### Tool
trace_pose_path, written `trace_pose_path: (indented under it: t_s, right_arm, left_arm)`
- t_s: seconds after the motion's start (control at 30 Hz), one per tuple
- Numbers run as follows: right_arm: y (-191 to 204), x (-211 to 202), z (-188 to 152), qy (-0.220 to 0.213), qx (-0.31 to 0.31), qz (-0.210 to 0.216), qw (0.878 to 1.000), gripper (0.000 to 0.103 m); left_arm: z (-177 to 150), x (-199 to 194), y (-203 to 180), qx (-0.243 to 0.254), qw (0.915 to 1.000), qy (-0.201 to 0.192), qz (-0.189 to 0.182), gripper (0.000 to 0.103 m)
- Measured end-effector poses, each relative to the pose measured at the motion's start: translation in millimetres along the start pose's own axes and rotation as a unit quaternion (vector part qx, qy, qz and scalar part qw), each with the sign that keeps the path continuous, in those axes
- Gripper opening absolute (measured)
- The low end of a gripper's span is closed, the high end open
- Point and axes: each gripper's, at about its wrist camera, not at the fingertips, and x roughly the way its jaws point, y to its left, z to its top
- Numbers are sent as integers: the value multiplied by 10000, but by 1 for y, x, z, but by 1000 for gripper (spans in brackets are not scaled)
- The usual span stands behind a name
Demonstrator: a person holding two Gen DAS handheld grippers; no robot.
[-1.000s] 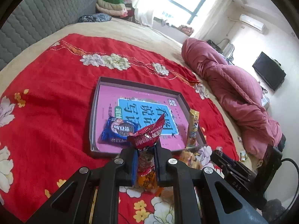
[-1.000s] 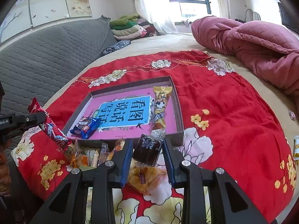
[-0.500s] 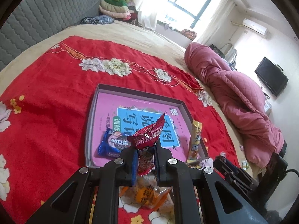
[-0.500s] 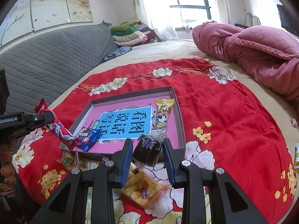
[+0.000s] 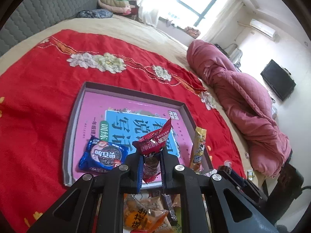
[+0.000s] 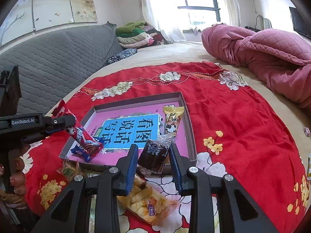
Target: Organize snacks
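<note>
Both grippers adv. fwd toward the box vs 1 s ago; tray now fills more of each view. L gripper (image 5: 150, 162) fingers clamped on red snack pack (image 5: 153, 142), pack sticking up past the tips, over near edge of grey box (image 5: 68, 136) w/ pink liner. Blue cookie pack (image 5: 103, 156) lies in box just L of the fingers; yellow bar (image 5: 198, 147) in box to the R. R gripper (image 6: 154, 160) fingers pinch dark brown cake pack (image 6: 154, 155) at box's near rim. Orange snack bag (image 6: 145, 202) on red blanket (image 6: 243, 126) under R fingers.
</note>
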Motion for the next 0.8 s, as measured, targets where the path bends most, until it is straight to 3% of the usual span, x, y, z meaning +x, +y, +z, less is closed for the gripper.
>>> trace_pose_path:
  t_s: [0.8]
  right_arm:
    - [21,42,13,212,-206,-72,9995,33]
  left_arm:
    - [-5,29,24,-12,9993,365,-64,15]
